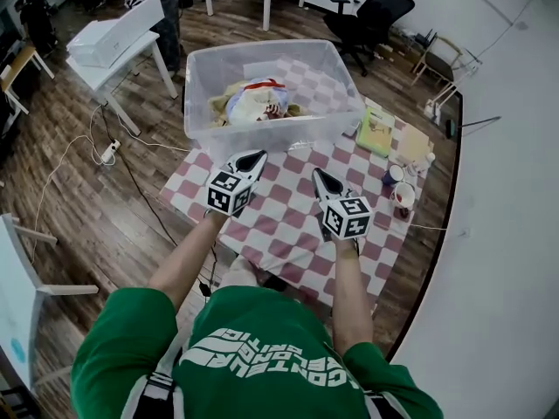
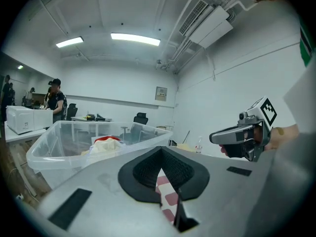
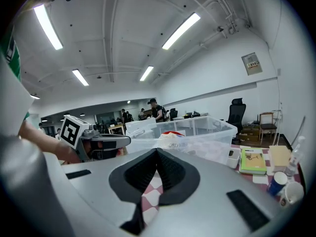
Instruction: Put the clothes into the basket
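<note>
Inside the clear plastic basket (image 1: 199, 85), at the far end of the table, the clothes (image 1: 256, 101) lie in a loose heap. They are pale cream and bluish fabric with a streak of red on top. The heap sits toward the left half of the basket floor, and in the right half the red-and-white checks show through the bottom. The basket stands on the checked tablecloth (image 1: 279, 225) that covers the table.

On the near side of the basket I hold both tools above the cloth, side by side and pointing toward it. My left gripper (image 1: 256, 156) has its jaws pressed together with nothing between them, and its tip is just short of the basket's near wall. My right gripper (image 1: 318, 175) is also closed and empty, a little nearer to me and to the right, apart from the left one.

Just right of the basket a green-covered book (image 1: 377, 129) lies flat on the cloth. Nearer along the right edge stand a few cups (image 1: 403, 197).

Off the table, a white desk (image 1: 113, 42) stands far left on the wooden floor, with a power strip (image 1: 109, 151) and its cable lying near it. A black office chair (image 1: 376, 11) sits at the far right, and a person (image 1: 164, 7) stands beyond the desk.
</note>
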{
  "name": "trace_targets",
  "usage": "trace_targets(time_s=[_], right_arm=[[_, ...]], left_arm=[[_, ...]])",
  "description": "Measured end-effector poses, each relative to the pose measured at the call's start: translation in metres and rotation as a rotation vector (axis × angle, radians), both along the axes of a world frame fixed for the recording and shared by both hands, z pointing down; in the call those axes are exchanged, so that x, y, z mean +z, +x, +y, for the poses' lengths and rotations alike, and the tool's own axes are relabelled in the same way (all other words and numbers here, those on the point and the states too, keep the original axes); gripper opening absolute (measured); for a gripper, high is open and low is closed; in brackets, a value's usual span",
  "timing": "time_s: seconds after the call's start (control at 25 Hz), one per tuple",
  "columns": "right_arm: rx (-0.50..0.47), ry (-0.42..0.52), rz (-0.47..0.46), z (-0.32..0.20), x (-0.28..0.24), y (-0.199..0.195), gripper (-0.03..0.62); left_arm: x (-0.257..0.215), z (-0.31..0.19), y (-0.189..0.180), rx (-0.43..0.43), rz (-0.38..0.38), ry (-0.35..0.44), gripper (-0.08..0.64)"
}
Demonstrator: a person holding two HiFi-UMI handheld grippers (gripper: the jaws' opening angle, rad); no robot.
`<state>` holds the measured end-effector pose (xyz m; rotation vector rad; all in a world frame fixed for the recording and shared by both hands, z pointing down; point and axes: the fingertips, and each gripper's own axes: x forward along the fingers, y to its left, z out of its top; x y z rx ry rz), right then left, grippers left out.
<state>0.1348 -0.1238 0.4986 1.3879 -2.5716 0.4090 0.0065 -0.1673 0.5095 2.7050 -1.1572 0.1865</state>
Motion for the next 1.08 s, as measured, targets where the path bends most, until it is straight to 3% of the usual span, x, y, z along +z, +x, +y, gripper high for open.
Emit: trace_targets(time_s=[1.08], right_arm=[[0.038,-0.049,-0.004,0.029,0.034,0.03,0.008]], left_arm=[[0.029,0.023,0.018,0.034,-0.02,-0.066,0.005]])
